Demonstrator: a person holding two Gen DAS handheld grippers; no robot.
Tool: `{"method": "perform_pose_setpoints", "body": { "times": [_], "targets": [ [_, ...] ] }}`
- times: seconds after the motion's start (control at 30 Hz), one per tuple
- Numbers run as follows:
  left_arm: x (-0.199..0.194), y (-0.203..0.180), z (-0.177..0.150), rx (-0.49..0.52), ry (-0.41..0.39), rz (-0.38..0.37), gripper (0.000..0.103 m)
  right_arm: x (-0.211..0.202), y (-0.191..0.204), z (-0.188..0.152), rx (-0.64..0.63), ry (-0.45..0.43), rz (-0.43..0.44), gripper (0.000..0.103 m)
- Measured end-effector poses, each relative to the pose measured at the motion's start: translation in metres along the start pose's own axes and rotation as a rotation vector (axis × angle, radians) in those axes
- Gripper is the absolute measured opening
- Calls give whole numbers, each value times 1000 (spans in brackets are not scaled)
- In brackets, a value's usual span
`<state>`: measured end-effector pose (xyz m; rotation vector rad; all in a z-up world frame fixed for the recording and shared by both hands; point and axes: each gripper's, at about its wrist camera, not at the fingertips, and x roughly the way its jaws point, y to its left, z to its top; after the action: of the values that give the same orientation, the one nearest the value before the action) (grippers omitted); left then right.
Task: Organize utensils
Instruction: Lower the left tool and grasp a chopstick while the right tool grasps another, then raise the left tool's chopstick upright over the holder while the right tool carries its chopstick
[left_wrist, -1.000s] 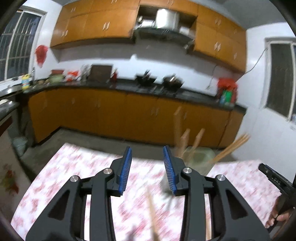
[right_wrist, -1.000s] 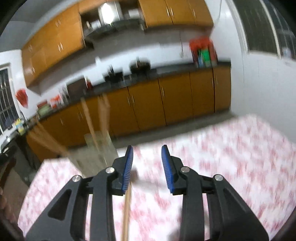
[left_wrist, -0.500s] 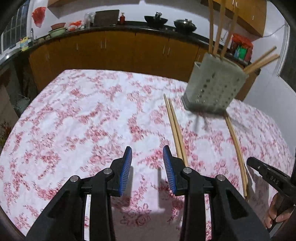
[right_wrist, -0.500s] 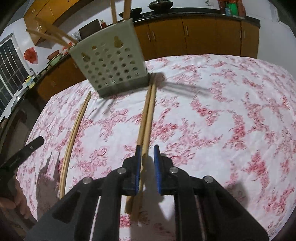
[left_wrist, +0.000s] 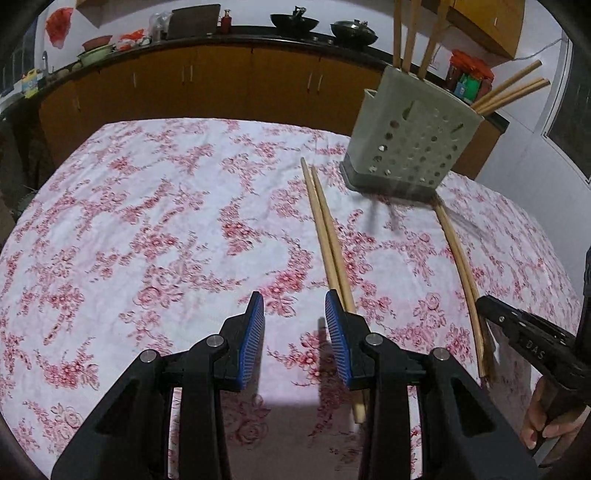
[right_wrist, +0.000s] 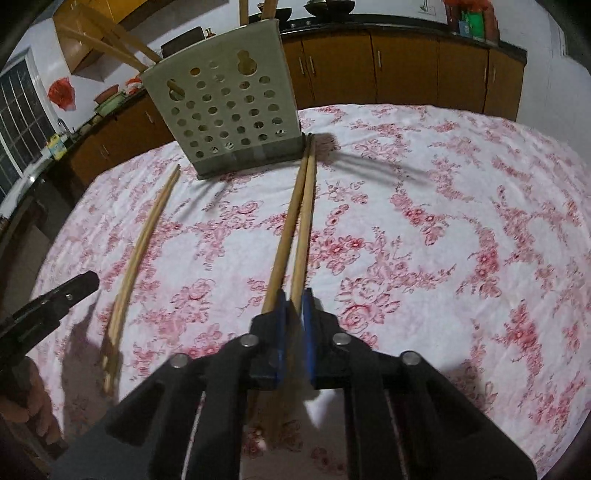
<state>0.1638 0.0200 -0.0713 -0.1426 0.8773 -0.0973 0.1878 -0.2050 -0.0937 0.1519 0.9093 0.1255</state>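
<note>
Two pairs of wooden chopsticks lie on the floral tablecloth (left_wrist: 147, 221) in front of a grey perforated utensil holder (left_wrist: 410, 151) (right_wrist: 229, 110) with several chopsticks standing in it. My right gripper (right_wrist: 293, 306) is closing down onto the near end of one pair (right_wrist: 295, 229). Its pads press on the right chopstick, while the left one runs just outside the left pad. My left gripper (left_wrist: 295, 325) stands open over bare cloth. The other pair (left_wrist: 325, 236) passes close by its right finger and under it. In the left wrist view my right gripper (left_wrist: 487, 310) shows at the right-hand pair (left_wrist: 461, 273).
The holder stands at the table's far side, its base touching the far tips of both pairs. A hand (left_wrist: 543, 424) holds the right gripper at the table's near right. Brown kitchen cabinets (left_wrist: 221, 85) and a worktop run behind the table.
Both grippers tipped down from facing the kitchen cabinets and sank to the table. The right jaws went from open to shut on a chopstick. The left jaws kept their gap.
</note>
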Motion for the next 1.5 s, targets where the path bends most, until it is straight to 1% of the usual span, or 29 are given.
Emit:
{"method": "perform_pose_setpoints", "body": {
  "times": [0.1,0.17,0.27,0.37,0.4,0.63,0.83,0.93,1.0,1.13,1.33,1.5],
  "targets": [
    [2,-4,-2,10,8,-9,36,0,-6,2,16,-9,-38,8],
    [3,-7,-3,18,13,-16,35,-1,-15,5,48,-16,-66,8],
    [6,-12,-5,29,25,-27,30,-3,-27,7,80,-22,-91,8],
    [9,-15,-6,41,35,-29,28,-5,-35,7,96,-26,-106,8],
    [10,-16,-7,44,38,-29,26,-5,-37,7,100,-27,-107,8],
    [15,-22,-9,69,51,-22,25,-5,-38,8,95,-30,-114,8],
    [19,-28,-5,89,51,7,23,-6,-35,7,84,-28,-102,8],
    [22,-26,-3,85,50,21,17,-6,-32,6,78,-27,-92,10],
    [23,-25,-1,84,49,29,8,-6,-30,6,72,-27,-91,11],
    [25,-14,5,79,44,48,8,-5,-30,7,62,-31,-96,9],
    [26,9,13,42,33,82,8,-3,-38,10,75,-38,-111,9],
    [25,12,12,46,22,84,8,-2,-40,10,78,-41,-111,9]
  ]
}}
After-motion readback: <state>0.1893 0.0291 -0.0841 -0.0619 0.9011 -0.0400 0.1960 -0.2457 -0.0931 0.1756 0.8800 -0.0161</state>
